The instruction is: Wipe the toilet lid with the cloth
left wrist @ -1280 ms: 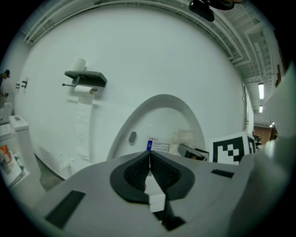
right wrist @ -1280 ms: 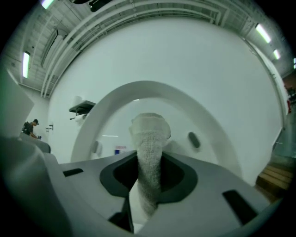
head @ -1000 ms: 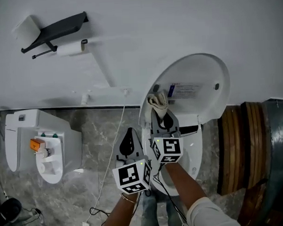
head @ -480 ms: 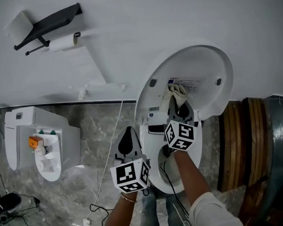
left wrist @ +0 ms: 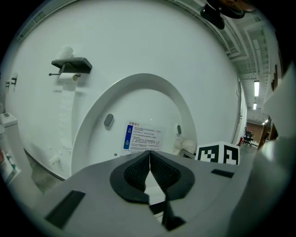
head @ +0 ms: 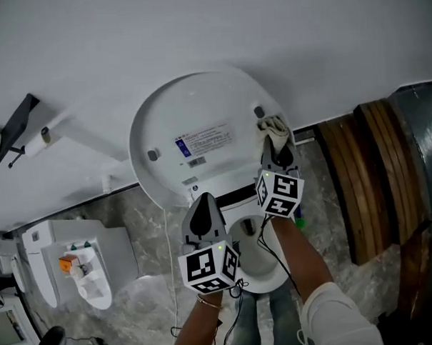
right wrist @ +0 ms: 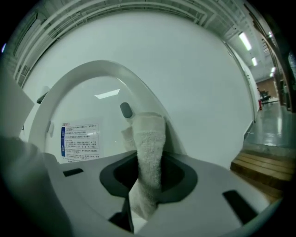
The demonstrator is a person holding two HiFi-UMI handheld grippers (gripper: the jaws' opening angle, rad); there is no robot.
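Left hand-held gripper (head: 202,208): jaws together, empty, parked low, clear of wiping path. White round plastic toilet lid (head: 199,112) raised against wall, underside exposed. Right hand-held gripper (head: 278,150) clamped on off-white terry cloth (head: 272,125), tuft protruding to meet lid's right edge

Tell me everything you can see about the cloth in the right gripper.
The cloth is off-white terry, looking soft and nubby, bunched into a thick roll. The right gripper is shut on its middle, so it stands up past the jaws. Its top end touches the raised toilet lid near the right edge, beside a grey bumper.
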